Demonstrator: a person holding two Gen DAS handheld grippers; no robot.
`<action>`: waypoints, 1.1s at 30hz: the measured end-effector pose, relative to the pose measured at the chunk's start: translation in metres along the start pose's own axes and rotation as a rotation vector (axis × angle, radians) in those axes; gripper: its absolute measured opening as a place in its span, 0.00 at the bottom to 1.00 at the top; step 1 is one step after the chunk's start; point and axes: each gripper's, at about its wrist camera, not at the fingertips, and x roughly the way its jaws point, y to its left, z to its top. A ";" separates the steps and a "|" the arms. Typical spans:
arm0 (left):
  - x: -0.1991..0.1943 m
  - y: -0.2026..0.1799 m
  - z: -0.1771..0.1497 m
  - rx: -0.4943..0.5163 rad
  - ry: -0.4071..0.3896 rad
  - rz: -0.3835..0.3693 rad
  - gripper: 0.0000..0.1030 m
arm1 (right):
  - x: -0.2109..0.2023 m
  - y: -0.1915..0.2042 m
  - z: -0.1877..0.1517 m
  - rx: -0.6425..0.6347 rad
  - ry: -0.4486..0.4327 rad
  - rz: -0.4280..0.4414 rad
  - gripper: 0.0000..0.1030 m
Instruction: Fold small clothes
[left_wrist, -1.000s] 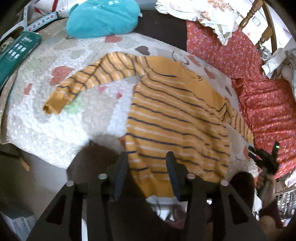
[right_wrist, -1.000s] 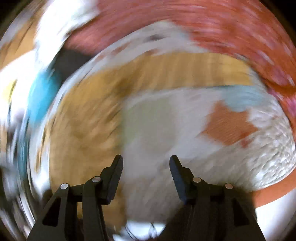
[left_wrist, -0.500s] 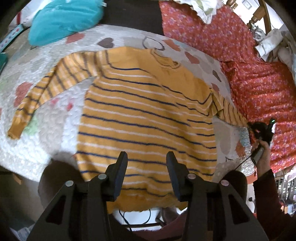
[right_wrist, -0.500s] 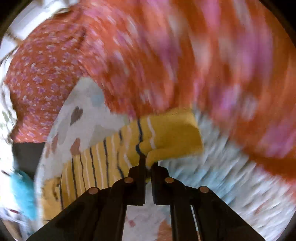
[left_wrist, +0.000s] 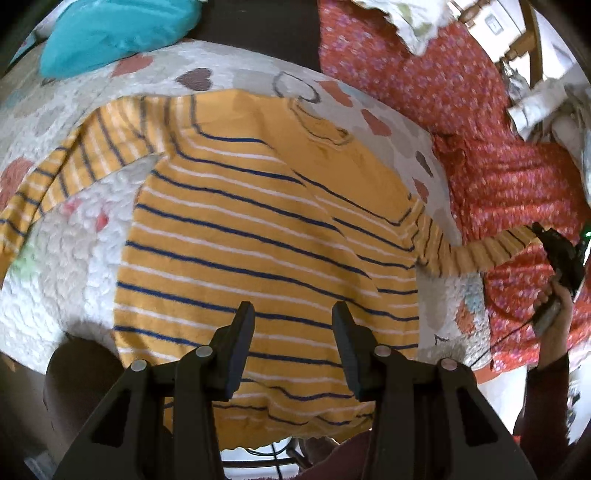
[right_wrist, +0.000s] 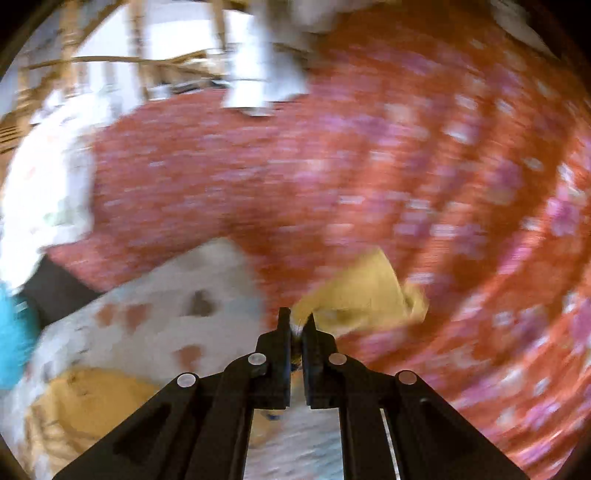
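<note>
A small yellow sweater (left_wrist: 266, 236) with navy and white stripes lies flat on a white quilt (left_wrist: 70, 266) with heart patches. My left gripper (left_wrist: 291, 317) is open and empty, hovering above the sweater's lower body near the hem. My right gripper (right_wrist: 295, 321) is shut on the cuff of the sweater's right sleeve (right_wrist: 362, 295) and holds it lifted. In the left wrist view the right gripper (left_wrist: 554, 247) pulls that sleeve (left_wrist: 476, 251) out to the right over the red fabric. The left sleeve (left_wrist: 66, 173) lies spread to the left.
A red floral cover (left_wrist: 509, 177) lies to the right of the quilt. A teal cushion (left_wrist: 110, 29) sits at the far left. A wooden chair (left_wrist: 528, 33) stands at the back right. The right wrist view is motion-blurred.
My right gripper closed on the right sleeve's cuff and lifted it out to the right. My left gripper shifted over the sweater's lower body and stayed open.
</note>
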 end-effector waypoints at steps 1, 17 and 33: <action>-0.004 0.007 -0.001 -0.014 -0.010 0.000 0.41 | -0.005 0.024 -0.003 -0.039 -0.002 0.048 0.05; -0.082 0.141 -0.027 -0.289 -0.183 0.049 0.47 | -0.038 0.464 -0.252 -0.825 0.283 0.634 0.05; -0.015 0.102 0.045 -0.082 -0.117 0.045 0.54 | 0.029 0.327 -0.172 -0.427 0.436 0.553 0.61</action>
